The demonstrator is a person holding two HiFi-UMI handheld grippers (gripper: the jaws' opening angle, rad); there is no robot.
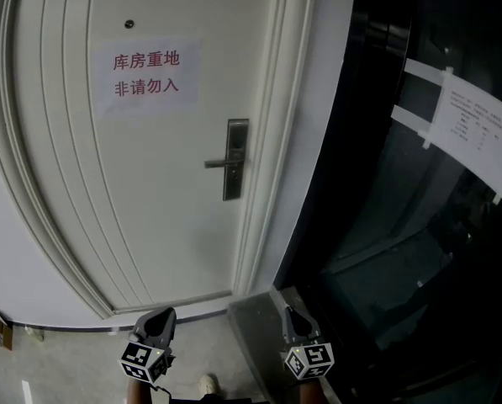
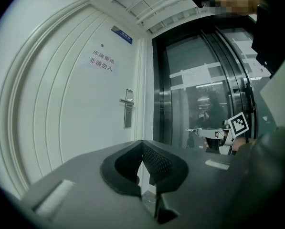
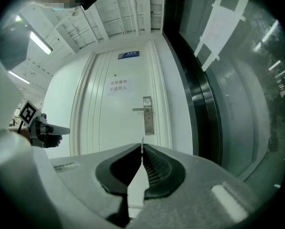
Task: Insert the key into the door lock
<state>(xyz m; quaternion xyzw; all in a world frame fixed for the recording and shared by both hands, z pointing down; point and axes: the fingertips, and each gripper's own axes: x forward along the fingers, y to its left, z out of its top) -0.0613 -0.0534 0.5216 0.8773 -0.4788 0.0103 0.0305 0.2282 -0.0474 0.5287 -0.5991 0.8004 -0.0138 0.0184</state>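
Facing the white door (image 1: 150,217), both grippers hang low, well short of the door lock (image 1: 236,160). The right gripper (image 3: 142,147) is clamped on the key (image 2: 191,130), thin tip poking forward. The left gripper (image 2: 142,144) has its jaws together, nothing between them.

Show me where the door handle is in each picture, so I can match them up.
Head view: handle just left of centre, a little above the middle.
Left gripper view: handle left of centre, at mid-height.
Right gripper view: handle at the centre of the picture.
Shared landmark: the paper sign on the door, up-left of the handle in all three.
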